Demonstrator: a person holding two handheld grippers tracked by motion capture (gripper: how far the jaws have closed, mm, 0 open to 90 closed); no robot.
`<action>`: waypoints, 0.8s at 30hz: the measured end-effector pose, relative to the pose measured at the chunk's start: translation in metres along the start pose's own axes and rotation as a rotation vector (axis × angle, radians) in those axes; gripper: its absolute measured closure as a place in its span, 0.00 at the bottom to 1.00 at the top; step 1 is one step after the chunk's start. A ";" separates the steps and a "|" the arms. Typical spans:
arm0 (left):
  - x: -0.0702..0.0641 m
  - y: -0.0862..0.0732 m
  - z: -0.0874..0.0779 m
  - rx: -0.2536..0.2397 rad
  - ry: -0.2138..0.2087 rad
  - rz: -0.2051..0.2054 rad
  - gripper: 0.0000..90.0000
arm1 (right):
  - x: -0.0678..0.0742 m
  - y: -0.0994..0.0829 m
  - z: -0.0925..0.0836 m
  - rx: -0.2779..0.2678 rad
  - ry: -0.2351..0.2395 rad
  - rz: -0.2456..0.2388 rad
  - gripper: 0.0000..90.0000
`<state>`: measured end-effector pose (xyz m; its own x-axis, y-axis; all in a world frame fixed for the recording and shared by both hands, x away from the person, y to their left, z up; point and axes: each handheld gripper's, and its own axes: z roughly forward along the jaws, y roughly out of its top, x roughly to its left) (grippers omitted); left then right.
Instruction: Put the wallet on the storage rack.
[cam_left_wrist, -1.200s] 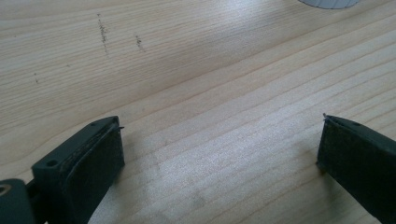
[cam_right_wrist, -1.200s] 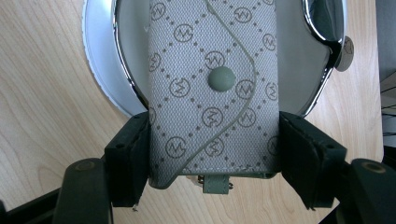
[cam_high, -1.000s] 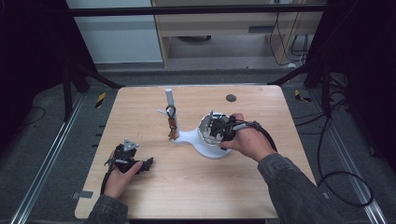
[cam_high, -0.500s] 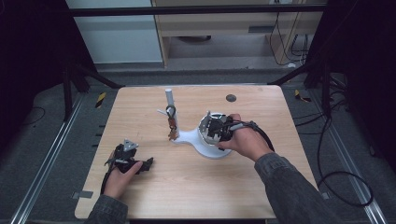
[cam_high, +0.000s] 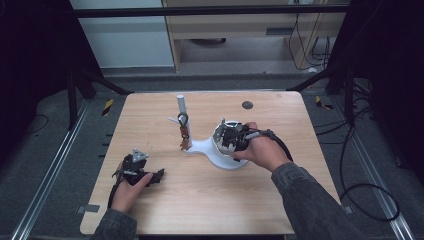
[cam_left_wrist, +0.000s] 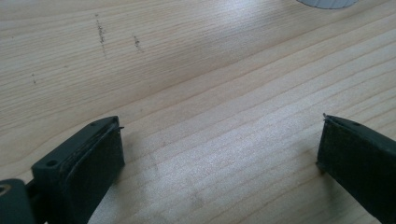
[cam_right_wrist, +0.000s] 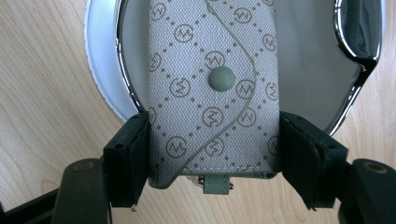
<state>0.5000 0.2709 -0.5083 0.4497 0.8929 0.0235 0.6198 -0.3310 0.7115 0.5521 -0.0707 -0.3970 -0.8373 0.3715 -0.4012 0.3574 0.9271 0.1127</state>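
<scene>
While the person's right hand covers much of the right tool (cam_high: 226, 140) in the high view, we cannot make out from there what it holds; the right gripper view settles it. In that view the right tool (cam_right_wrist: 214, 158) pinches a grey patterned key case (cam_right_wrist: 212, 88) by its two long edges, the pads pressing on both sides, with the case's snap button just beyond the tips. The far end of the case is cut off at the top edge. Under the case lies the white stand base (cam_right_wrist: 100, 70) with its chrome-rimmed dish (cam_right_wrist: 359, 46). From that base (cam_high: 210, 152) a white post (cam_high: 181, 107) rises, with a small hanging thing we cannot identify. The left tool (cam_high: 157, 176) rests on the wooden table (cam_high: 200, 200), well apart from the base, jaws spread wide over bare wood (cam_left_wrist: 219, 154). Dark floor surrounds the table.
</scene>
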 end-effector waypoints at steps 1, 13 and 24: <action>0.000 0.000 0.000 0.000 0.000 0.000 0.00 | 0.000 0.000 0.000 0.000 0.000 0.000 0.34; 0.000 0.000 0.000 -0.001 -0.001 0.004 0.00 | -0.003 0.000 0.002 0.000 0.019 0.026 0.33; 0.000 0.000 0.000 -0.003 -0.002 0.001 0.00 | -0.005 0.000 0.003 -0.003 0.029 0.030 0.33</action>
<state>0.5002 0.2705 -0.5085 0.4516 0.8919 0.0224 0.6177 -0.3306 0.7135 0.5570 -0.0728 -0.3975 -0.8379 0.4001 -0.3712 0.3811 0.9158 0.1270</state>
